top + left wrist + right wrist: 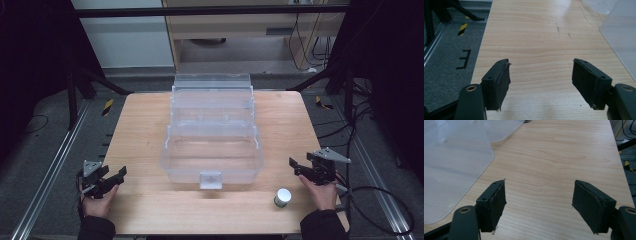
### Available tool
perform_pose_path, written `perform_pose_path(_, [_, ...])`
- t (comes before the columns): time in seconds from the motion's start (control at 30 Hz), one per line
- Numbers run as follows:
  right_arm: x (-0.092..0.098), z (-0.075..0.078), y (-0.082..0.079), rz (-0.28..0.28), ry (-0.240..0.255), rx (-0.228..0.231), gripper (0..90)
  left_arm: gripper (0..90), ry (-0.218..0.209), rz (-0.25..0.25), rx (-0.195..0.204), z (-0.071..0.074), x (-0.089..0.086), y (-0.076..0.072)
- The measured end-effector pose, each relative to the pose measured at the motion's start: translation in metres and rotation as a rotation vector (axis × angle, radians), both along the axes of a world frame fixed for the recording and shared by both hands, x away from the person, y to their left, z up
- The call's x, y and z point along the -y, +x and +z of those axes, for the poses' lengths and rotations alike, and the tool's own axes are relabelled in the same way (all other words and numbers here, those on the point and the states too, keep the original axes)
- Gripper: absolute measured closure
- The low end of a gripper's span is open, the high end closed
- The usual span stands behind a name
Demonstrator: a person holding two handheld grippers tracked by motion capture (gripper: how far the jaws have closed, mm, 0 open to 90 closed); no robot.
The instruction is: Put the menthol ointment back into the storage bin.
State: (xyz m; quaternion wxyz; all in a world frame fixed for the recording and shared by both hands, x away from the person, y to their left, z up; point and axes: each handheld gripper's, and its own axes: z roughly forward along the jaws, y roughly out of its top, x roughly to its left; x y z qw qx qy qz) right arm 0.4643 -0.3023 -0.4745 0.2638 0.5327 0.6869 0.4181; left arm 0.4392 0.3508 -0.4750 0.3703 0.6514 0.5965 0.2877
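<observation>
I stand at the near edge of a wooden table (145, 125) with a clear plastic box (212, 150) in the middle of it, and I take that box as my landmark. It is a tiered, see-through organiser, its lid or upper trays stepped back toward the far edge, and a small clear latch (210, 179) sits at the middle of its near wall. My left gripper (107, 180) is well to the left of the box, near the table's left corner on my side, held in my left hand (97, 202); its jaws are spread wide with nothing between them, and in the left gripper view (541, 75) I see bare wood between the pads and a corner of the box at the right edge. My right gripper (302, 167) is to the right of the box, near the table's right edge, in my right hand (322, 192); its jaws are also wide apart and empty, and the right gripper view (539, 200) shows bare wood between them with the box's rounded clear corner to the left. A small jar (282, 197) with a white cap stands upright in front of the box and to its right, near my right hand but not touching it.
</observation>
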Motion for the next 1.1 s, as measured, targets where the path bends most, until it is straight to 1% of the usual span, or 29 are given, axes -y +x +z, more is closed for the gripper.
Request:
perform_pose_path(0.03, [0.000, 0.001, 0.000, 0.000, -0.011, 0.001, 27.0, 30.5, 0.002, -0.006, -0.004, 0.000, 0.000, 0.000])
perform_pose_path(0.07, [0.000, 0.001, 0.000, 0.000, -0.011, 0.001, 27.0, 30.7, 0.002, -0.006, -0.004, 0.000, 0.000, 0.000])
perform_pose_path(0.1, [-0.002, 0.004, 0.000, 0.010, -0.007, -0.005, 29.6, 31.5, 0.001, -0.025, -0.015, -0.001, 0.001, 0.001])
perform_pose_path(0.13, [-0.002, 0.004, 0.000, 0.010, -0.007, -0.005, 29.6, 31.5, 0.003, -0.030, -0.019, -0.001, 0.001, 0.001])
perform_pose_path(0.17, [-0.003, 0.005, -0.001, 0.015, -0.015, 0.001, 30.0, 32.0, 0.012, -0.033, -0.022, -0.001, 0.002, 0.000])
perform_pose_path(0.2, [-0.004, 0.006, -0.001, 0.021, -0.016, -0.003, 30.3, 32.3, 0.016, -0.042, -0.022, -0.001, 0.003, 0.000])
perform_pose_path(0.27, [-0.009, 0.010, -0.002, 0.049, -0.047, -0.011, 30.4, 32.6, 0.021, -0.049, -0.019, 0.000, 0.004, 0.000])
perform_pose_path(0.3, [-0.013, 0.015, -0.003, 0.063, -0.072, -0.015, 30.4, 32.6, 0.023, -0.050, -0.023, -0.001, 0.005, 0.000])
perform_pose_path(0.33, [-0.013, 0.015, -0.003, 0.063, -0.072, -0.015, 30.4, 32.6, 0.023, -0.050, -0.026, -0.001, 0.005, 0.000])
perform_pose_path(0.37, [-0.016, 0.019, -0.004, 0.083, -0.080, -0.015, 30.4, 32.6, 0.019, -0.055, -0.034, -0.003, 0.005, 0.001])
perform_pose_path(0.4, [-0.016, 0.019, -0.004, 0.083, -0.080, -0.015, 30.4, 32.6, 0.020, -0.060, -0.040, -0.003, 0.006, 0.001])
perform_pose_path(0.43, [-0.017, 0.021, -0.004, 0.093, -0.086, -0.018, 30.3, 32.6, 0.031, -0.064, -0.047, -0.004, 0.006, 0.002])
perform_pose_path(0.47, [-0.018, 0.023, -0.005, 0.102, -0.099, -0.024, 30.3, 32.8, 0.034, -0.065, -0.051, -0.004, 0.007, 0.002])
perform_pose_path(0.5, [-0.020, 0.028, -0.006, 0.127, -0.115, -0.031, 29.9, 33.1, 0.036, -0.068, -0.049, -0.004, 0.007, 0.002])
perform_pose_path(0.53, [-0.020, 0.028, -0.006, 0.127, -0.115, -0.031, 29.9, 33.3, 0.036, -0.068, -0.049, -0.004, 0.007, 0.002])
perform_pose_path(0.57, [-0.022, 0.032, -0.007, 0.154, -0.133, -0.039, 29.8, 33.4, 0.038, -0.067, -0.049, -0.004, 0.007, 0.002])
perform_pose_path(0.6, [-0.022, 0.032, -0.007, 0.154, -0.133, -0.039, 29.8, 33.4, 0.036, -0.066, -0.052, -0.004, 0.007, 0.002])
perform_pose_path(0.63, [-0.023, 0.034, -0.007, 0.170, -0.138, -0.050, 29.8, 33.4, 0.036, -0.063, -0.055, -0.005, 0.007, 0.002])
perform_pose_path(0.7, [-0.024, 0.038, -0.008, 0.190, -0.157, -0.053, 29.8, 33.7, 0.034, -0.066, -0.063, -0.006, 0.008, 0.003])
perform_pose_path(0.8, [-0.026, 0.047, -0.008, 0.229, -0.185, -0.077, 28.7, 33.8, 0.042, -0.073, -0.067, -0.007, 0.010, 0.003])
perform_pose_path(0.83, [-0.027, 0.049, -0.008, 0.235, -0.185, -0.085, 28.5, 33.9, 0.042, -0.074, -0.067, -0.006, 0.010, 0.003])
perform_pose_path(0.9, [-0.030, 0.053, -0.007, 0.269, -0.196, -0.104, 26.6, 33.9, 0.045, -0.074, -0.069, -0.006, 0.010, 0.003])
perform_pose_path(0.93, [-0.030, 0.053, -0.007, 0.269, -0.196, -0.104, 26.6, 33.9, 0.045, -0.074, -0.069, -0.006, 0.010, 0.003])
perform_pose_path(1.03, [-0.037, 0.059, -0.007, 0.321, -0.242, -0.125, 26.2, 34.0, 0.043, -0.074, -0.069, -0.006, 0.010, 0.003])
perform_pose_path(1.1, [-0.038, 0.060, -0.008, 0.326, -0.247, -0.132, 26.1, 34.0, 0.043, -0.077, -0.069, -0.006, 0.010, 0.003])
